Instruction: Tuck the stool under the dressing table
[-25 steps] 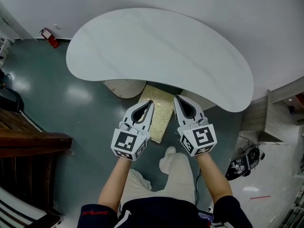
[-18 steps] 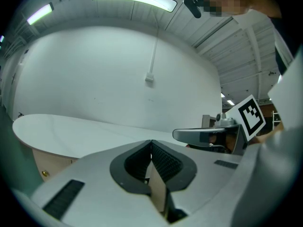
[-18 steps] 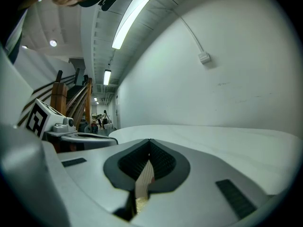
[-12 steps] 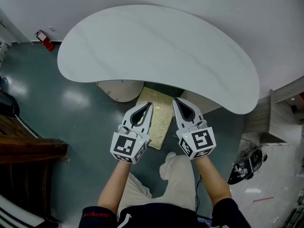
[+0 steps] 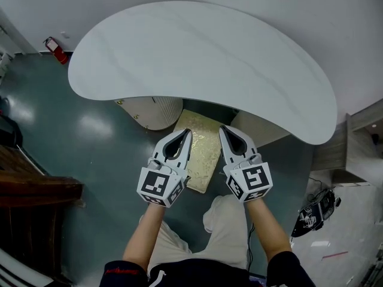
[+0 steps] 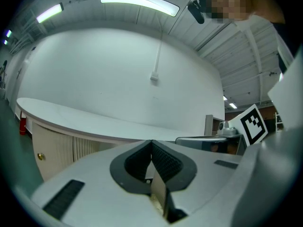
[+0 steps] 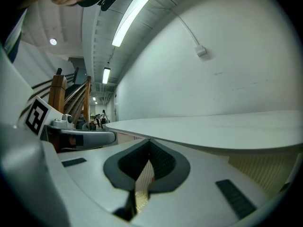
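The white kidney-shaped dressing table [image 5: 197, 58] fills the upper head view. A stool [image 5: 203, 149] with a pale golden square seat stands on the floor, its far end under the table's front edge. My left gripper [image 5: 188, 133] hangs over the seat's left side and my right gripper [image 5: 222, 128] over its right side. Both are shut and hold nothing; whether they touch the seat cannot be told. In the left gripper view the shut left gripper [image 6: 151, 142] points level at the table top [image 6: 94, 119]. In the right gripper view the right gripper [image 7: 149, 141] does the same.
A cream cabinet [image 5: 152, 109] stands under the table's left part. A red fire extinguisher [image 5: 55, 49] sits by the far-left wall, and dark wooden furniture [image 5: 36, 190] at the left. A black device with cables [image 5: 314, 214] lies on the right floor. The person's leg [image 5: 224, 220] is behind the stool.
Both grippers have sunk lower over the stool, side by side, with jaws still shut. The stool has not visibly shifted relative to the table.
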A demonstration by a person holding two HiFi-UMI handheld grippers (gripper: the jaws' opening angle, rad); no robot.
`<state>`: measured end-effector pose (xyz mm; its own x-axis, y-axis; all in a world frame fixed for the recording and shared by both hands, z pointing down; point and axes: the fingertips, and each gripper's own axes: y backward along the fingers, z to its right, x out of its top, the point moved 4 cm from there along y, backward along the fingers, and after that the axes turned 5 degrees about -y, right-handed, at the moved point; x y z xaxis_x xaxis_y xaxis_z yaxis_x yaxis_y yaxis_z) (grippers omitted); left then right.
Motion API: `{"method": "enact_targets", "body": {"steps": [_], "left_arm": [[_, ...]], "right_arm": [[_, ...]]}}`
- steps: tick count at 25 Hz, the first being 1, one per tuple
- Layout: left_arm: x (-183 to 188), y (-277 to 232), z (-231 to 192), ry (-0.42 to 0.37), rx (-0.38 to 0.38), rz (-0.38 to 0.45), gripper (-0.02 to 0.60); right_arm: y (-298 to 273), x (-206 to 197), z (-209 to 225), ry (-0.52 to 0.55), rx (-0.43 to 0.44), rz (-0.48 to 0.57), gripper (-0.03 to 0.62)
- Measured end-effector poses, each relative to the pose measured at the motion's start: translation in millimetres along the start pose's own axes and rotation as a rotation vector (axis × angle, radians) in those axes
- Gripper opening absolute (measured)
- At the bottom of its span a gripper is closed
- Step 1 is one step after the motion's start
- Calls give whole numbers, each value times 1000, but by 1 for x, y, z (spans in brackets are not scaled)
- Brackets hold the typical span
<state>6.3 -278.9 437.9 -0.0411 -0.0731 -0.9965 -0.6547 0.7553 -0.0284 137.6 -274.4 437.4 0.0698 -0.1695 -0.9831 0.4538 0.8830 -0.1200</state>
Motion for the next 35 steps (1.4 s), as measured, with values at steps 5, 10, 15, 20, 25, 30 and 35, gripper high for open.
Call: {"method": "enact_targets", "body": {"steps": [5, 10, 15, 20, 25, 30, 35], "left_arm": [[-26, 2, -4, -3, 3, -8, 17], [-51, 6, -6, -10, 3, -15, 17], [-78, 10, -7, -22, -5, -21, 17], [-107, 9, -6, -17, -18, -12, 17], [-135, 10, -10, -24, -17, -2, 17], [-161, 15, -15, -33, -17, 7, 17], [-178, 22, -13, -55, -30, 10, 17]], "right_arm": [[-5, -26, 2, -2, 5, -2, 12], [-8, -51, 5, -5, 6, 1, 12], [-8, -78, 7, -9, 0, 16, 12], [-11, -111, 8, -6, 2, 13, 12], [-14, -140, 9, 7, 5, 19, 12], [-15, -166, 8, 30, 3, 33, 12], [-10, -184, 3, 49, -7, 39, 12]]}}
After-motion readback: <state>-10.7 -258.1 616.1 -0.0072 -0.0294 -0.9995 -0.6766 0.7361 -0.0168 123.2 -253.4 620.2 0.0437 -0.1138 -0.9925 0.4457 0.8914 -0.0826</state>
